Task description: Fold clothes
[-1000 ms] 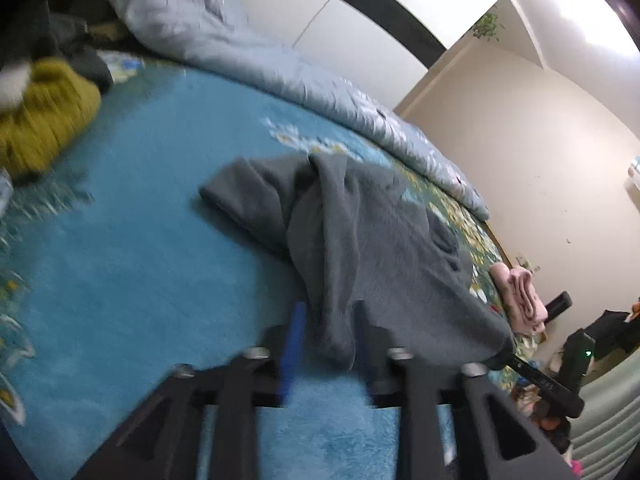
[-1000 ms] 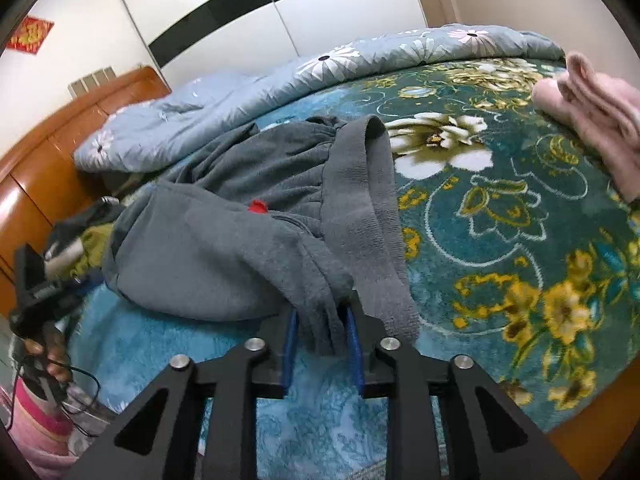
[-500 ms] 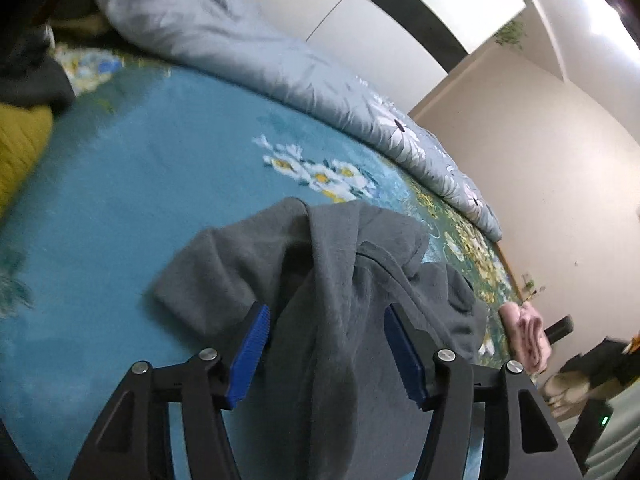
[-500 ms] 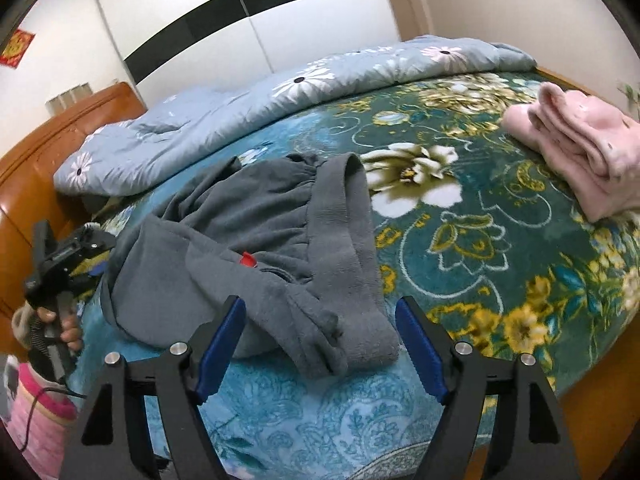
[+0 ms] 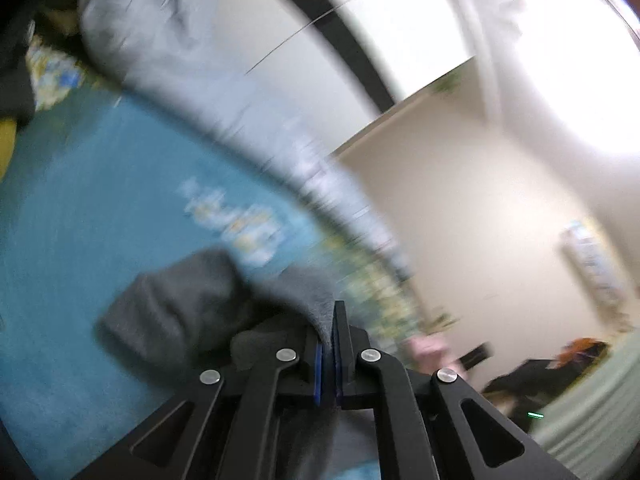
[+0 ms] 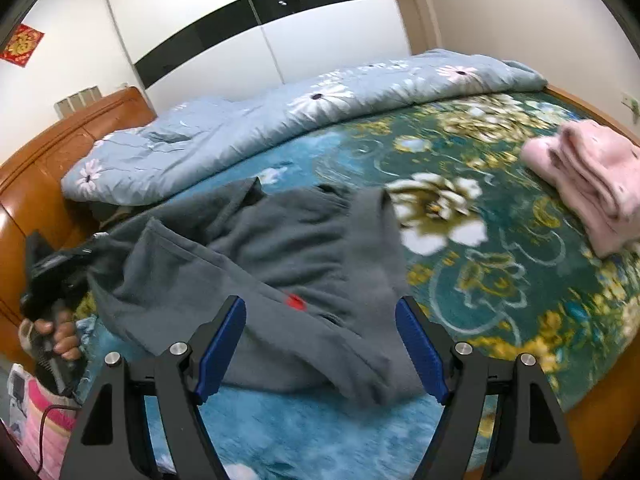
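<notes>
The grey garment point(image 6: 280, 280) lies rumpled and partly doubled over on the flowered blanket point(image 6: 500, 280), toward the near edge of the bed, with a folded pink garment point(image 6: 588, 184) well apart from it toward the far right corner and a pale blue quilt point(image 6: 280, 120) bunched along the bed's far side. The right gripper point(image 6: 320, 344) hovers just above the grey garment's near edge with its jaws wide apart and nothing between them; the cloth spreads away from it and leftward, its long axis running roughly from the near right hem up toward the left. The left gripper point(image 5: 329, 350) has its jaws pressed together on a ridge of the grey cloth, which rises up between the blue pads; that view is badly blurred, so which edge is pinched cannot be told. In the right view the hand point(image 6: 56, 332) holding the left gripper sits at the garment's left end. By my judgement the coming move turns on the right gripper, which stands nearest the loose near hem: it would need to drop onto that edge to match the left's hold.
</notes>
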Demonstrator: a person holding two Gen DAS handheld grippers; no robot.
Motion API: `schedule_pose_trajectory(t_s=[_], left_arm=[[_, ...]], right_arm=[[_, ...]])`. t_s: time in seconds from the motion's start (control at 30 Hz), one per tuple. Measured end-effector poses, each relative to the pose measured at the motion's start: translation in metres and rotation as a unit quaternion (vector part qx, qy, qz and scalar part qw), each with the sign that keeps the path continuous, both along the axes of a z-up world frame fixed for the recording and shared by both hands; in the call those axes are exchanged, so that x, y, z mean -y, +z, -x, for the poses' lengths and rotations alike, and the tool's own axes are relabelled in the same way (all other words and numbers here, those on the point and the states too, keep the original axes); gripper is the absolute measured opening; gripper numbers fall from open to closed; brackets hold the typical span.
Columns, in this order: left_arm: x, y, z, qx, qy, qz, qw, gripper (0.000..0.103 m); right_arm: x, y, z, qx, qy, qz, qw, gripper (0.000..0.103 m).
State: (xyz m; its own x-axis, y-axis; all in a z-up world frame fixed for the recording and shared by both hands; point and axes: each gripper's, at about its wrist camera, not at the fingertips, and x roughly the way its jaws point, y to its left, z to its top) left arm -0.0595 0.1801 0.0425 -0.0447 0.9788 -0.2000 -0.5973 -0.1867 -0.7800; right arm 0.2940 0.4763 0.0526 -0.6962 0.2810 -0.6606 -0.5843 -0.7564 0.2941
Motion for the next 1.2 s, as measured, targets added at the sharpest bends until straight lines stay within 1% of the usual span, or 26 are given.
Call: schedule_pose_trajectory(t_s=[0.07,0.1,0.13,0.17,0.2,0.23,0.27,0.33,0.4,0.47,0.53,0.6,0.67,0.7,0.77,0.8,0.83,0.93,1.0,1.07,1.13,1.2], left_arm=[[0.034,0.01,-0.008,-0.026,-0.003,-0.036,0.999,0.004],[0.051,0.011,-0.013,-0.039,-0.001,-0.042,0.9983,0.004],[0.067,0.009,-0.018,-0.052,0.004,-0.04,0.9978,0.004],[0.082,0.004,-0.023,-0.065,0.014,-0.026,0.9974,0.004],[0.094,-0.005,-0.026,-0.072,0.029,-0.001,0.997,0.004],[0.102,-0.017,-0.028,-0.068,0.039,0.024,0.9967,0.004],[0.109,-0.033,-0.028,-0.052,0.046,0.048,0.9964,0.004],[0.118,-0.065,-0.026,-0.011,0.06,0.081,0.9949,0.004],[0.125,-0.091,-0.026,0.022,0.072,0.098,0.9923,0.004],[0.129,-0.108,-0.029,0.044,0.077,0.106,0.9904,0.004],[0.128,-0.115,-0.031,0.051,0.079,0.117,0.9887,0.004],[0.128,-0.112,-0.033,0.047,0.08,0.12,0.9884,0.005],[0.134,-0.105,-0.032,0.042,0.09,0.116,0.9883,0.006],[0.136,-0.101,-0.031,0.04,0.095,0.113,0.9882,0.01],[0.142,-0.094,-0.03,0.035,0.105,0.109,0.9879,0.027],[0.145,-0.09,-0.03,0.033,0.11,0.107,0.9877,0.051],[0.147,-0.087,-0.029,0.03,0.115,0.104,0.9874,0.068],[0.159,-0.076,-0.028,0.027,0.134,0.091,0.9865,0.079],[0.165,-0.07,-0.028,0.029,0.151,0.086,0.9844,0.085],[0.165,-0.068,-0.028,0.029,0.154,0.086,0.9839,0.085],[0.162,-0.068,-0.03,0.028,0.145,0.089,0.985,0.086],[0.155,-0.07,-0.031,0.028,0.133,0.099,0.9858,0.086]], right_arm=[[0.009,0.003,0.011,-0.004,0.017,-0.004,1.0,0.078],[0.013,0.004,0.016,-0.003,0.025,-0.007,1.0,0.078],[0.018,0.003,0.021,0.0,0.034,-0.011,0.999,0.078],[0.022,0.002,0.025,0.003,0.04,-0.013,0.999,0.078],[0.025,0.0,0.028,0.005,0.045,-0.012,0.999,0.078],[0.028,-0.002,0.032,0.008,0.05,-0.011,0.999,0.078],[0.029,-0.005,0.036,0.009,0.053,-0.007,0.999,0.078],[0.029,-0.008,0.042,0.01,0.056,0.002,0.998,0.078],[0.03,-0.011,0.047,0.009,0.061,0.01,0.998,0.078],[0.034,-0.01,0.051,0.009,0.069,0.011,0.998,0.078],[0.037,-0.008,0.053,0.012,0.076,0.003,0.997,0.078],[0.037,-0.007,0.053,0.014,0.078,-0.003,0.997,0.078],[0.034,-0.005,0.051,0.017,0.073,-0.008,0.997,0.078],[0.03,-0.003,0.05,0.018,0.07,-0.01,0.997,0.078],[0.018,-0.001,0.05,0.019,0.069,-0.011,0.997,0.078],[0.01,-0.001,0.051,0.02,0.069,-0.01,0.997,0.078],[-0.001,-0.002,0.053,0.023,0.068,-0.007,0.997,0.078],[-0.039,-0.014,0.061,0.046,0.055,0.017,0.997,0.079],[-0.065,-0.028,0.068,0.067,0.045,0.045,0.996,0.081],[-0.087,-0.045,0.076,0.082,0.039,0.074,0.993,0.081],[-0.106,-0.059,0.081,0.089,0.026,0.092,0.991,0.082],[-0.122,-0.075,0.086,0.091,0.014,0.127,0.988,0.082]])
